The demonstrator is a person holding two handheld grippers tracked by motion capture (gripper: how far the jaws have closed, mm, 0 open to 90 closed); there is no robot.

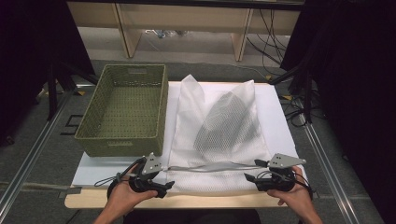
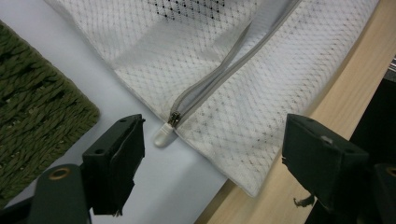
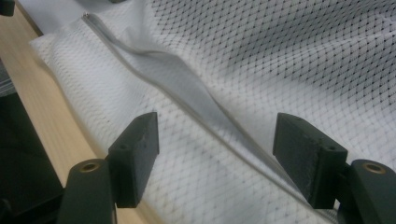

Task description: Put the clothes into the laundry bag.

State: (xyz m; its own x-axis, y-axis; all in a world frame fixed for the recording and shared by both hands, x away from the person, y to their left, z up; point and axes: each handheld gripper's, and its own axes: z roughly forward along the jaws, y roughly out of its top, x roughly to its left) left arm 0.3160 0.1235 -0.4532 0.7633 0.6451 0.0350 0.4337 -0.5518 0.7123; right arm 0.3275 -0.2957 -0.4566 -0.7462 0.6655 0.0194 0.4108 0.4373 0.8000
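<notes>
Hard to make out through the white mesh bag [image 1: 219,135]: a dark grey shape inside, blurred by the netting, no detail readable. Far corners of the bag crumpled upward against the white sheet [image 1: 275,112]. Cut off at the left edge of the left gripper view: the near corner of the green woven basket [image 1: 123,109], seen there only as a patch of weave.

At the left, near edge of the bench [image 1: 201,201] — left tool [image 1: 161,179], held in a hand [image 1: 123,196], hovering just off the bag's near-left corner. Directly ahead of its jaws in the left gripper view: the zipper slider with its white pull tab [image 2: 164,135], lying on the sheet at the bag's edge, closer to the left jaw, apart from both. Jaws spread wide, released, gripping nothing.

Running rightward along the bag's near edge: the grey zipper [image 1: 210,166], its tape bowed and gaping slightly near the middle.

At the right — right tool [image 1: 254,176], in the other hand [image 1: 294,198], poised over the bag's near-right part. In the right gripper view, zipper line passing diagonally between the jaws, mesh beneath them. Jaws wide apart, released, clasping nothing; contact with the mesh not possible to judge.
</notes>
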